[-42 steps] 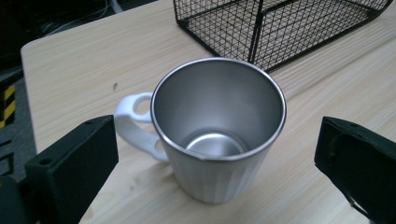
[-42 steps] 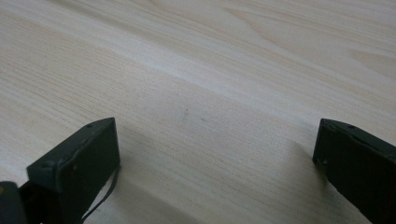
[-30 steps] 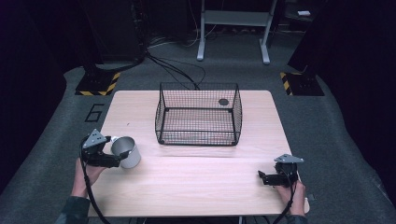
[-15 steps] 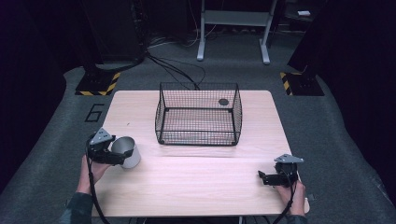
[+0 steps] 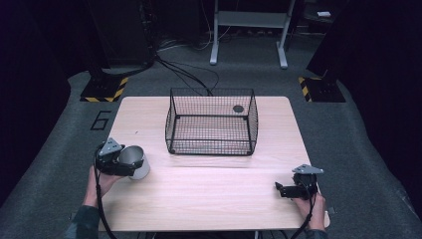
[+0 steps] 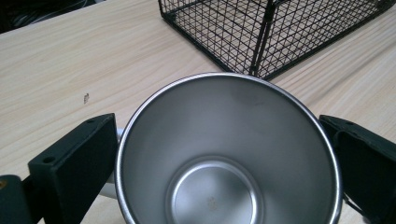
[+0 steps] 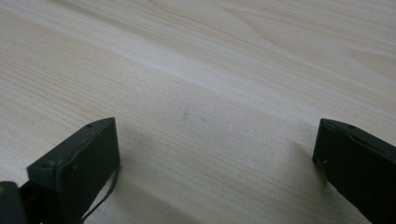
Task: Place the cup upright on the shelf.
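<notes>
A steel cup [image 5: 135, 156] stands upright near the table's left edge. My left gripper [image 5: 129, 165] is open, with one jaw on each side of the cup. The left gripper view looks down into the empty cup [image 6: 224, 154]; the left gripper [image 6: 217, 140] has its jaws spread wide, close to the rim on both sides. My right gripper [image 5: 279, 189] rests low at the front right, pointing left. It is open with nothing but bare wood between the jaws of the right gripper [image 7: 217, 135].
A black wire basket [image 5: 211, 144] stands at the table's middle back, with a small dark round thing [image 5: 238, 108] at its far right corner. Its near corner [image 6: 261, 42] lies just beyond the cup. Bare wood [image 5: 214, 189] stretches between the two grippers.
My left gripper has moved right toward the cup, so the cup now sits between its jaws. The cup, the basket and the right gripper have stayed put.
</notes>
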A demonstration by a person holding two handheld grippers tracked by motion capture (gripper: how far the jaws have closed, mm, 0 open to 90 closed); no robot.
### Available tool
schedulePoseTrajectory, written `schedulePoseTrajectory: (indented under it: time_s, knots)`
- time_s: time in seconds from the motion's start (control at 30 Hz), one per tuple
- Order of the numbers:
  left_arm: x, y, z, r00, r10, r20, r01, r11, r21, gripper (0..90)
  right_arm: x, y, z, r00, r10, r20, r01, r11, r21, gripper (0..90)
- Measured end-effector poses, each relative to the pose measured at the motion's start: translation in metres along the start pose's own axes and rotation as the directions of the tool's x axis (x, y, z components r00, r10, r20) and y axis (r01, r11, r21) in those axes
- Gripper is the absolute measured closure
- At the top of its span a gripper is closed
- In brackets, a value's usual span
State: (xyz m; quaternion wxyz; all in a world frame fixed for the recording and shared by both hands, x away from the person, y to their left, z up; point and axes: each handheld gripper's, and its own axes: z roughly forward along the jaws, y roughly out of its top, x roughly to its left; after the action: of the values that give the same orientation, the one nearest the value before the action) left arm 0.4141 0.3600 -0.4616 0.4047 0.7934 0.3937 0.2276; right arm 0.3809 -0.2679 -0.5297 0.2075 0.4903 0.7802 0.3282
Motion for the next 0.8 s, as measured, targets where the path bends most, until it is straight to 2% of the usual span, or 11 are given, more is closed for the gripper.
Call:
schedulePoseTrajectory:
  time_s: [0.13, 0.37, 0.8]
  knots:
    - [-0.0029, 0.0006, 0.0013, 0.9997, 0.01, -0.023, -0.01, 0.9999, 0.003, 3.3, -0.0001, 0.0, -0.0001, 1.0, -0.001, 0.0, 0.001, 1.0, 0.0, 0.2]
    - [-0.0031, -0.0006, 0.0, 0.9994, 0.03, -0.017, -0.03, 0.9995, -0.008, 4.0, 0.0, -0.0001, -0.0001, 1.0, -0.001, 0.001, 0.001, 1.0, 0.0, 0.1]
    - [-0.0024, -0.0011, -0.0015, 0.9994, 0.034, -0.002, -0.034, 0.9993, -0.013, 4.2, 0.0002, 0.0, -0.0001, 1.0, 0.001, 0.002, -0.001, 1.0, -0.002, 0.2]
